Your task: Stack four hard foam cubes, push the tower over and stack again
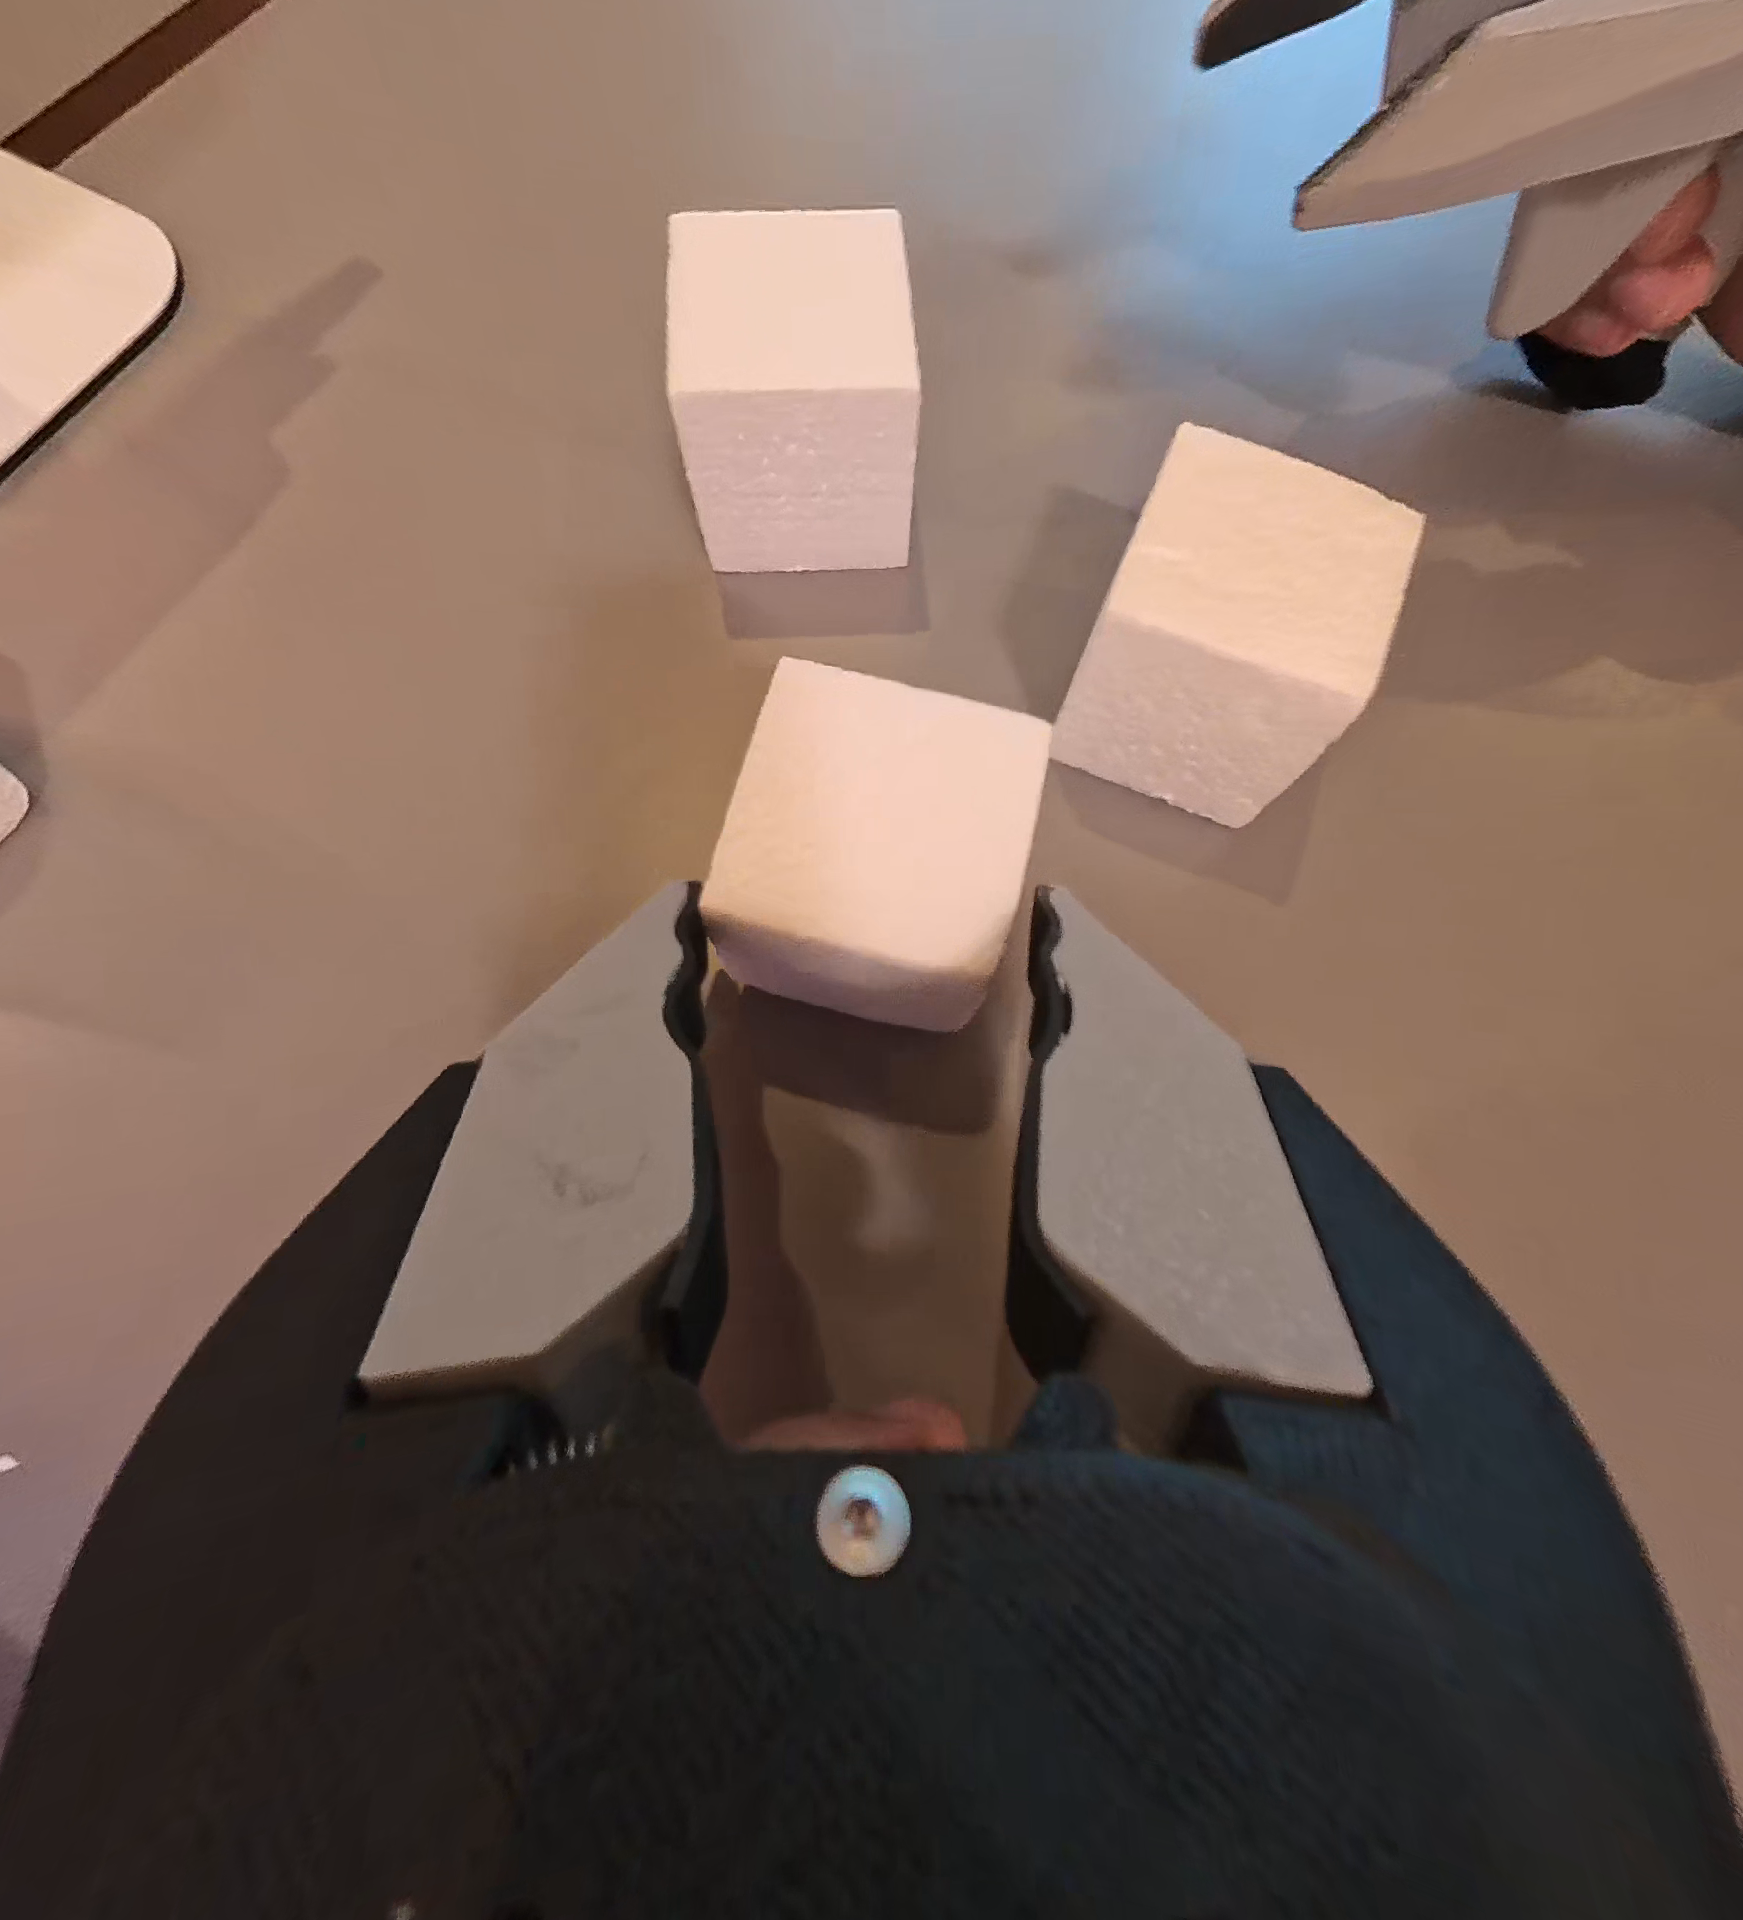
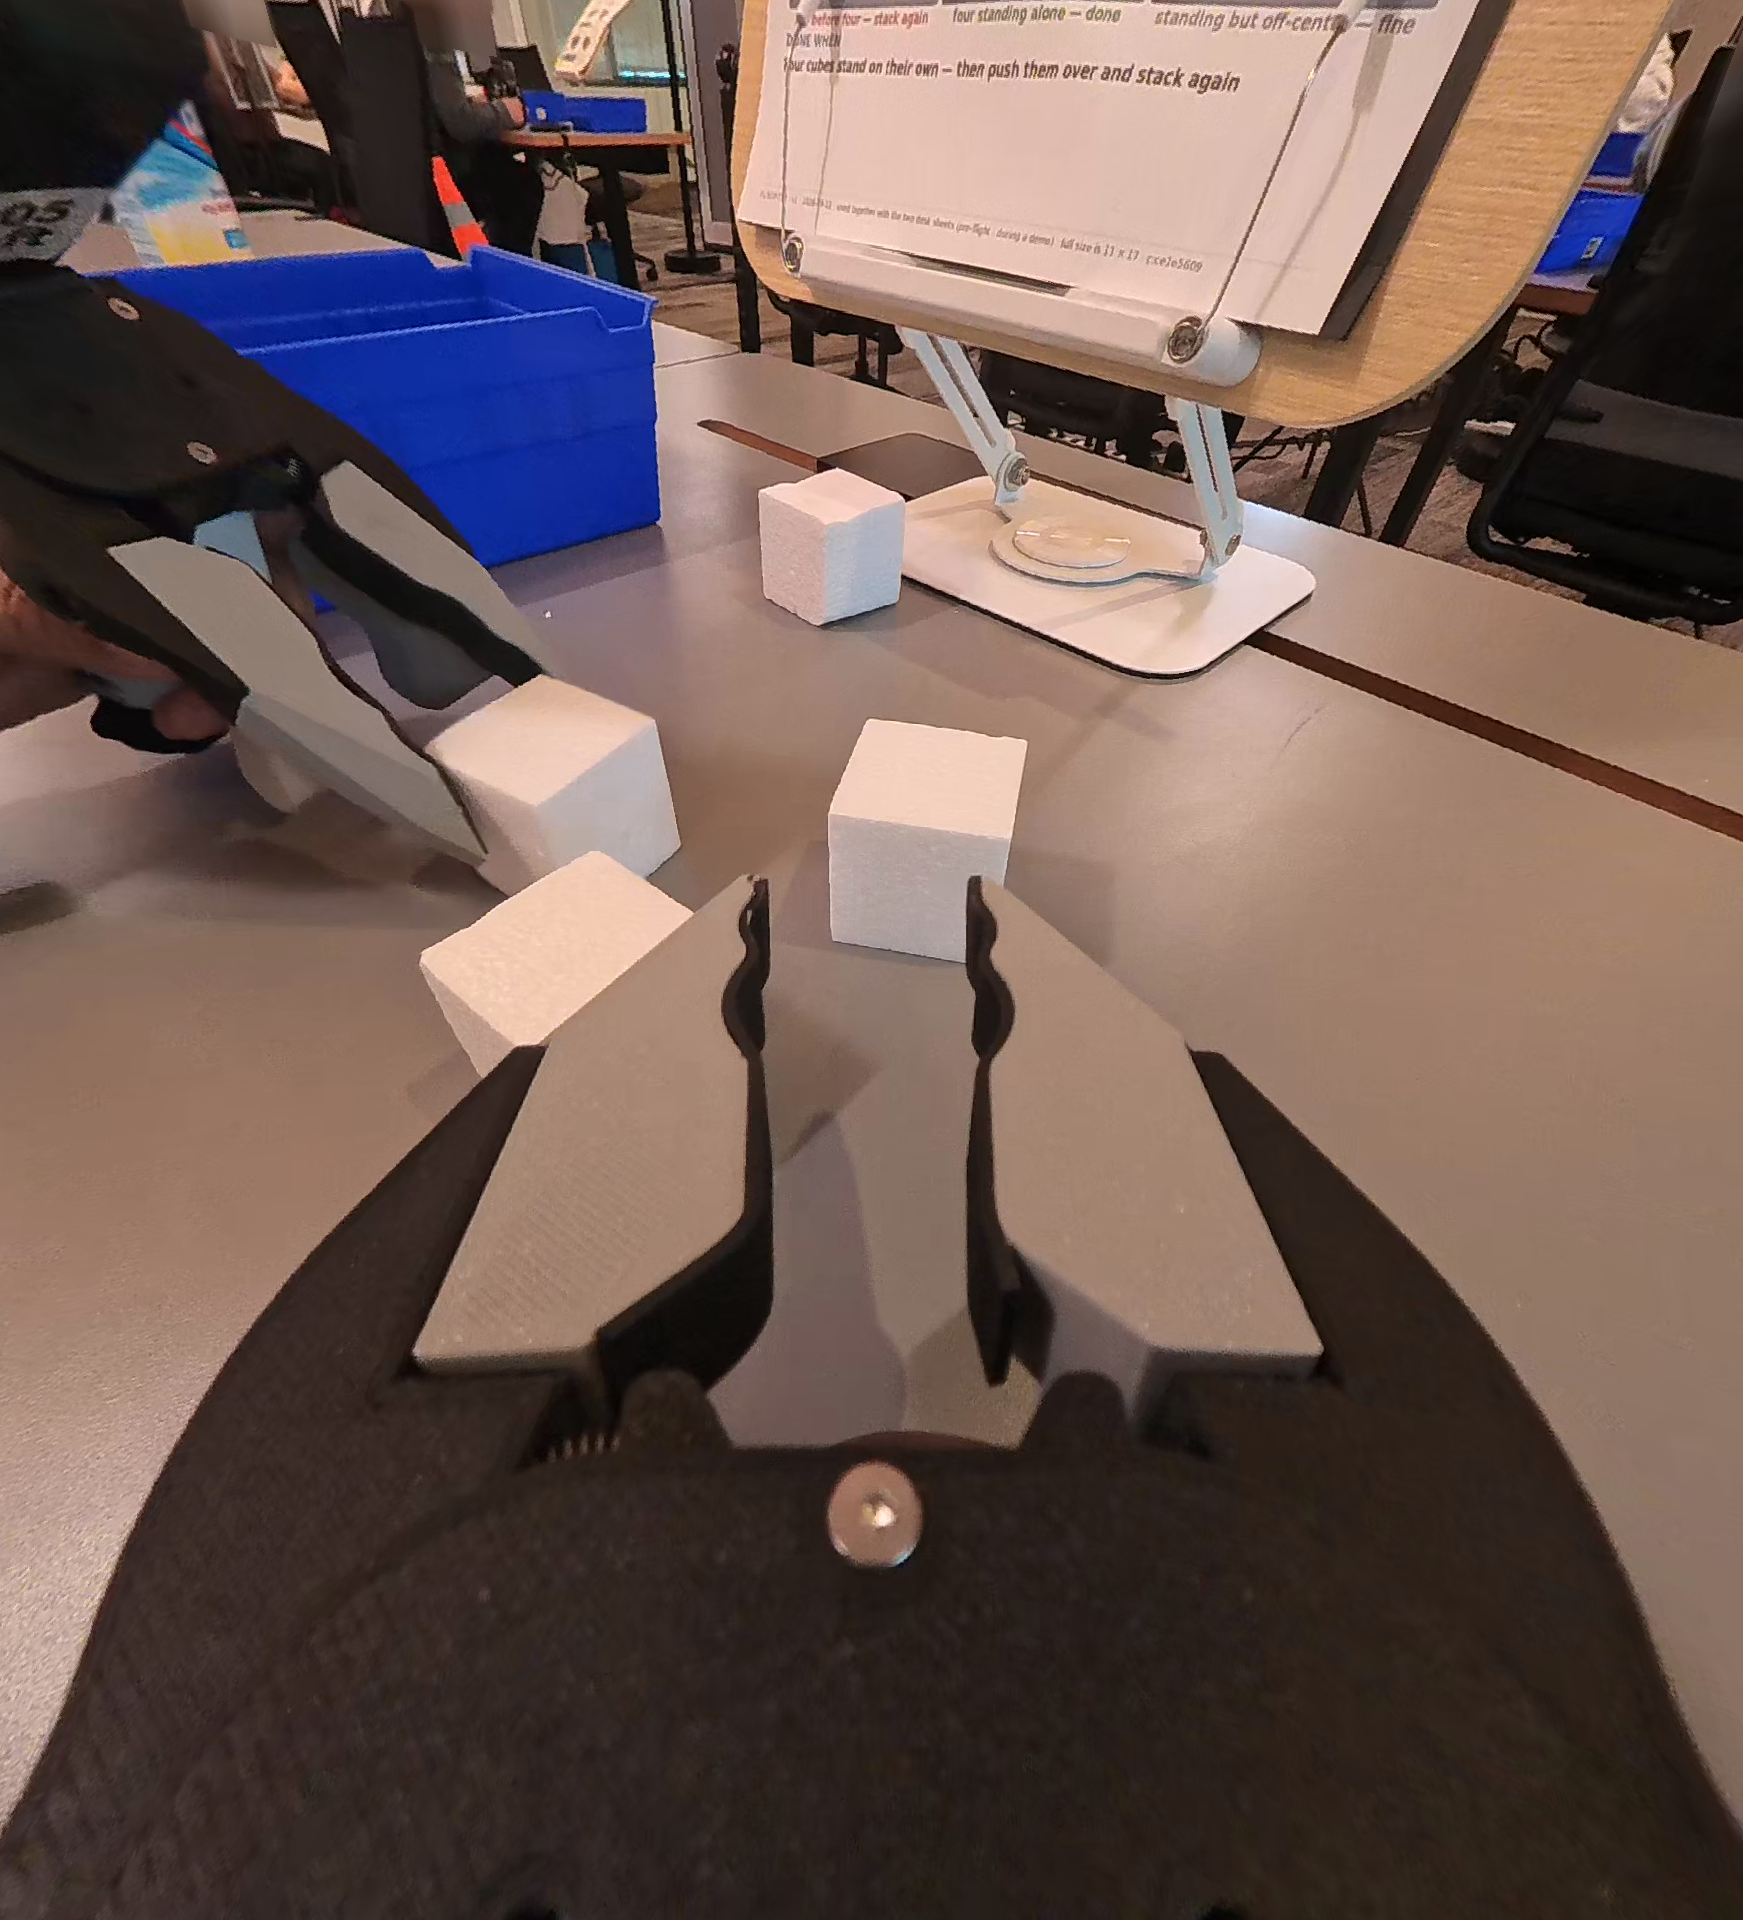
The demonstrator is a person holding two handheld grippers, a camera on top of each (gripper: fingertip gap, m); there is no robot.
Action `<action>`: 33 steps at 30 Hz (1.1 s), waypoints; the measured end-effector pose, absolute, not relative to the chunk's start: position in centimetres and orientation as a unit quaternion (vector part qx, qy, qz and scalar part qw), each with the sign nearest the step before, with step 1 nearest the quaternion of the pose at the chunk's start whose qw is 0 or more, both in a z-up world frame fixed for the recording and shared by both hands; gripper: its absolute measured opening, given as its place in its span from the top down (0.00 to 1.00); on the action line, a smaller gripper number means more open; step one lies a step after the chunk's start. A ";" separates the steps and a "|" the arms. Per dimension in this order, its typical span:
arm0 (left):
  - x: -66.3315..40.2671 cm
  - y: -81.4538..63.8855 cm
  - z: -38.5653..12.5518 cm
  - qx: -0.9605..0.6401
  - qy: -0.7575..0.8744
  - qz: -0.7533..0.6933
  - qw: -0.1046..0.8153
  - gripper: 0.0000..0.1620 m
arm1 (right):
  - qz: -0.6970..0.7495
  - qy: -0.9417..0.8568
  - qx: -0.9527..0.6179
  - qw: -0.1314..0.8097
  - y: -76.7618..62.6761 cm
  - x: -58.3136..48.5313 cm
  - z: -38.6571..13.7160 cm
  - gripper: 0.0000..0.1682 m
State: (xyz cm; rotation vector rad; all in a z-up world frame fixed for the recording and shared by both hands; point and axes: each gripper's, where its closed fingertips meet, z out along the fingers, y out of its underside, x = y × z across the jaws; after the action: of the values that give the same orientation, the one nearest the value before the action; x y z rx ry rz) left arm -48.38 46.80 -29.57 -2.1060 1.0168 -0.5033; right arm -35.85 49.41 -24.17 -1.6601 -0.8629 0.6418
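Foam cubes lie scattered singly on the grey table (image 2: 1366,1039), none stacked. The left gripper (image 1: 862,920) has its jaws around one white cube (image 1: 872,831), its fingers at the cube's two sides; the right wrist view shows that cube (image 2: 576,769) resting low at the table, tilted, though whether it is lifted clear cannot be told. A second cube (image 1: 1231,623) sits just beside it to the right, a third cube (image 1: 794,384) farther ahead, apart. A fourth cube (image 2: 831,545) stands well away, touching the base of a white document stand (image 2: 1158,613), near a blue bin (image 2: 493,416). The right gripper (image 2: 867,904) hovers above the table with its jaws moderately apart, holding nothing.
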 end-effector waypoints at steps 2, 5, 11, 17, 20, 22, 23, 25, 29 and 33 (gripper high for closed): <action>-48.1 46.2 -29.5 -0.814 0.407 -0.201 0.361 0.63 | 0.271 -0.364 -0.701 0.549 49.4 -35.8 -24.2 0.79; -47.9 45.4 -29.6 -0.810 0.421 -0.210 0.350 0.63 | 0.271 -0.366 -0.701 0.549 49.4 -35.9 -24.2 0.79; -48.0 46.0 -29.7 -0.815 0.412 -0.199 0.357 0.63 | 0.271 -0.368 -0.701 0.548 49.3 -36.0 -24.3 0.79; -47.6 46.4 -30.4 -0.819 0.415 -0.183 0.351 0.65 | 0.271 -0.368 -0.701 0.547 49.3 -36.0 -24.3 0.79; -47.5 46.4 -30.2 -0.816 0.418 -0.182 0.355 0.65 | 0.273 -0.369 -0.700 0.547 49.2 -36.0 -24.3 0.79; -47.5 46.4 -29.6 -0.814 0.410 -0.194 0.364 0.65 | 0.276 -0.371 -0.697 0.548 49.1 -36.1 -24.1 0.79; -47.6 46.4 -29.1 -0.811 0.405 -0.203 0.370 0.65 | 0.279 -0.373 -0.694 0.549 49.0 -36.1 -24.0 0.79; -47.5 46.3 -27.8 -0.799 0.395 -0.234 0.388 0.65 | 0.294 -0.378 -0.683 0.552 48.5 -36.4 -23.5 0.77; -45.7 43.6 -23.7 -0.733 0.401 -0.372 0.405 0.65 | 0.365 -0.397 -0.629 0.560 46.3 -37.5 -21.3 0.72; -43.9 40.5 -21.9 -0.674 0.454 -0.425 0.399 0.65 | 0.467 -0.438 -0.553 0.534 42.2 -39.0 -19.2 0.69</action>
State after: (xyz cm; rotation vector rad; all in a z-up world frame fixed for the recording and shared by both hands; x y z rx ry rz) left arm -43.94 40.50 -21.86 -1.7057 1.1492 -1.0768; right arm -39.04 42.16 -19.18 -1.3174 -1.0427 1.1123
